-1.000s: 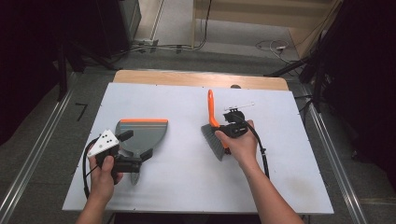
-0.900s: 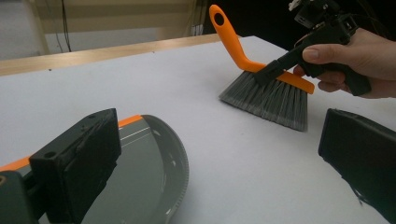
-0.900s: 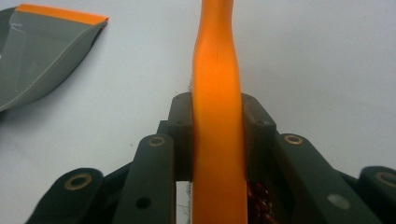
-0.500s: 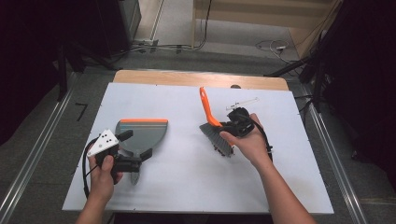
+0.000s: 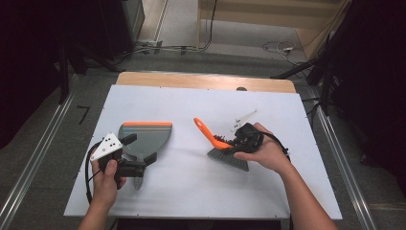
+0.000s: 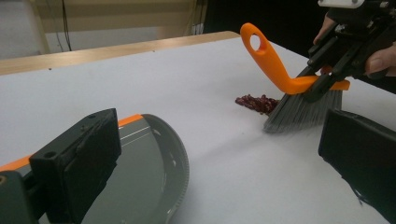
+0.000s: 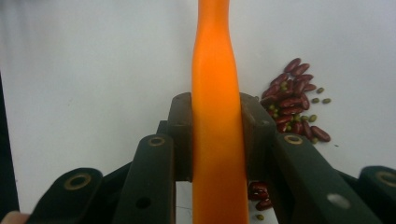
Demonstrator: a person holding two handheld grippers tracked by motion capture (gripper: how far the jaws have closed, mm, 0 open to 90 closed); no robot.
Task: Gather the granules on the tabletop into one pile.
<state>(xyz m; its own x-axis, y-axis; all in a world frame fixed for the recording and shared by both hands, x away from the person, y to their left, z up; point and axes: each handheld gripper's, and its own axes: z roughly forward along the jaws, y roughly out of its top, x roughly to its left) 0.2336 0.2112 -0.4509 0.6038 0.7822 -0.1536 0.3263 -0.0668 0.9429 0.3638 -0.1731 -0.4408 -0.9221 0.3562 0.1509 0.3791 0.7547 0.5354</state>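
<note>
Here the right gripper [image 5: 239, 139] has its jaws clamped on the brush [image 7: 215, 116], while the left gripper [image 5: 143, 163] gapes beside the dustpan [image 5: 143, 139].

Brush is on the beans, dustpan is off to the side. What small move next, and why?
Probably slide the dustpan toward the pile before sweeping. The right tongs are shut on the brush, whose bristles touch the table beside the beans. The left tongs stand open at the dustpan, with bare table between its lip and the beans.
</note>
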